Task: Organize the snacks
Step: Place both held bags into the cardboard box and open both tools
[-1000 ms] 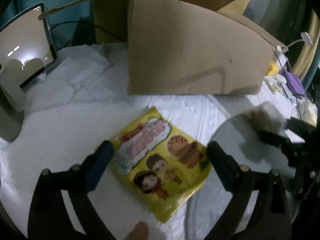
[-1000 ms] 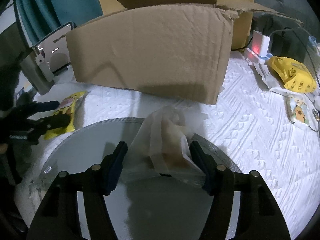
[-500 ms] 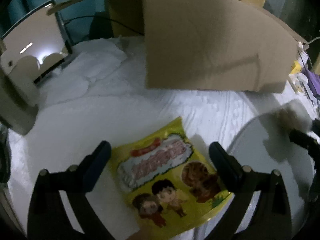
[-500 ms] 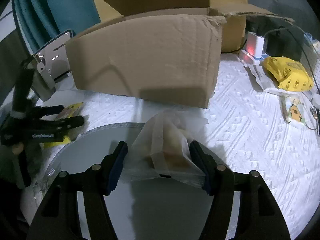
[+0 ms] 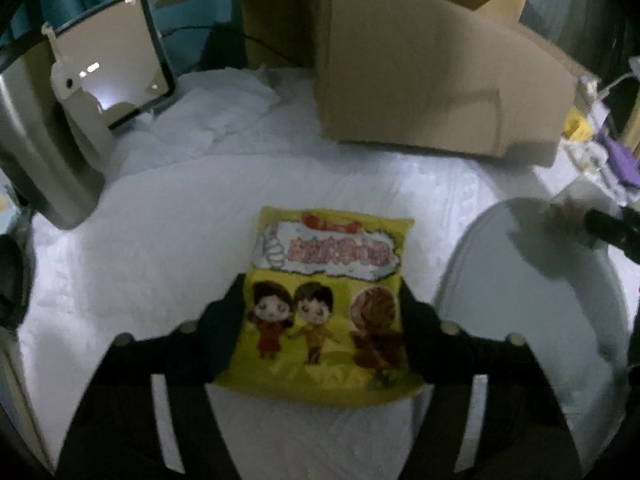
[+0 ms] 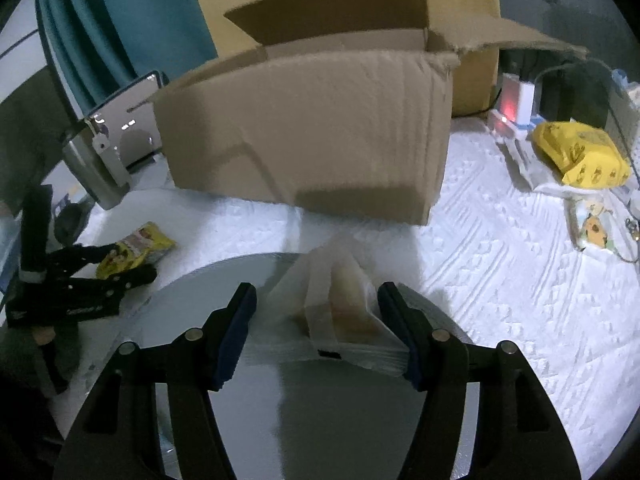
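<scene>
Left gripper (image 5: 322, 312) is closing on the yellow snack packet (image 5: 326, 300), flat on the white cloth (image 5: 160, 260), with the round grey plate (image 5: 520, 300) at three o'clock, likely its destination.

White textured quilted bed cover (image 6: 500, 248) carries everything. On it: big open brown cardboard box (image 6: 312, 128) at back, round grey flat tray (image 5: 532, 280) near front, yellow cartoon-print snack bag (image 5: 324, 300) just left of tray. Far right: 2nd yellow packet (image 6: 580, 152) on white cloth, small cartoon-print pack (image 6: 592, 228) nearby. Crumpled white paper (image 5: 224, 120) back left.
</scene>
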The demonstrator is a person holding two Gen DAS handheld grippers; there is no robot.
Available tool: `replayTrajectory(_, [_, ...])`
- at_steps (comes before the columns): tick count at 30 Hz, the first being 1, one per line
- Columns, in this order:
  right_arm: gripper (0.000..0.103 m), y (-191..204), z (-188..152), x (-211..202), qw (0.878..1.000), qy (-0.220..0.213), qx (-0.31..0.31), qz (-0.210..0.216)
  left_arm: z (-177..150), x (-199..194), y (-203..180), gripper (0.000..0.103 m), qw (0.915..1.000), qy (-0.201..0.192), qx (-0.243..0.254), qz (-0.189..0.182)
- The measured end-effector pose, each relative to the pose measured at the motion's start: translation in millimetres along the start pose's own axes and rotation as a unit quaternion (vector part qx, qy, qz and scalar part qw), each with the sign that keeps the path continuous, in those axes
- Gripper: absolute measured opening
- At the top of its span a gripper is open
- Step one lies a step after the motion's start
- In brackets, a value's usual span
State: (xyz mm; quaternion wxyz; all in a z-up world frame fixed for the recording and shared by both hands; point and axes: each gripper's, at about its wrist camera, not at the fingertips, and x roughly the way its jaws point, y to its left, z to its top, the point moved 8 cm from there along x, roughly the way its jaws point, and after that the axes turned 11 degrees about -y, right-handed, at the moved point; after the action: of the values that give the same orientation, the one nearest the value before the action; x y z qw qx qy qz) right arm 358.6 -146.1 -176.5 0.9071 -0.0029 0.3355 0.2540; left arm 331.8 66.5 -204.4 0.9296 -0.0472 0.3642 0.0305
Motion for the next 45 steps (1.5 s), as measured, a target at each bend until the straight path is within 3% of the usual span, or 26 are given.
replayTrajectory(4, [0.064,1.7,10.3,-11.9,1.0,-0.015,-0.007,0.004,5.9,-6.7,-6.3,0.058,0.9997,-0.007,-0.011,-0.019])
replayTrajectory(11, [0.062,7.0,30.9,-26.7,0.999,-0.035,-0.027,0.008,36.9,-40.9,-31.6,0.058,0.9972,-0.058,0.006,-0.047])
replayTrajectory(19, [0.062,24.8,73.8,-39.0,0.995,-0.066,-0.073,0.012,94.7,-71.7,-52.1,0.058,0.9893,-0.122,0.029,-0.074])
replayTrajectory(27, [0.062,51.4,135.5,-40.2,0.986,-0.106,-0.122,0.03,158.9,-63.4,-48.9,0.058,0.9841,-0.15,0.039,-0.086])
replayTrajectory(33, [0.062,65.3,171.6,-19.4,0.982,-0.121,-0.138,0.037,185.4,-35.0,-41.1,0.058,0.9852,-0.142,0.031,-0.091])
replayTrajectory(41, [0.062,70.2,195.3,23.8,0.983,-0.112,-0.14,0.031,210.0,14.2,-33.7,0.059,0.9882,-0.11,0.003,-0.106])
replayTrajectory(45, [0.062,65.5,204.0,44.0,0.985,-0.105,-0.134,0.019,228.1,38.3,-29.7,0.069,0.9877,-0.095,-0.016,-0.123])
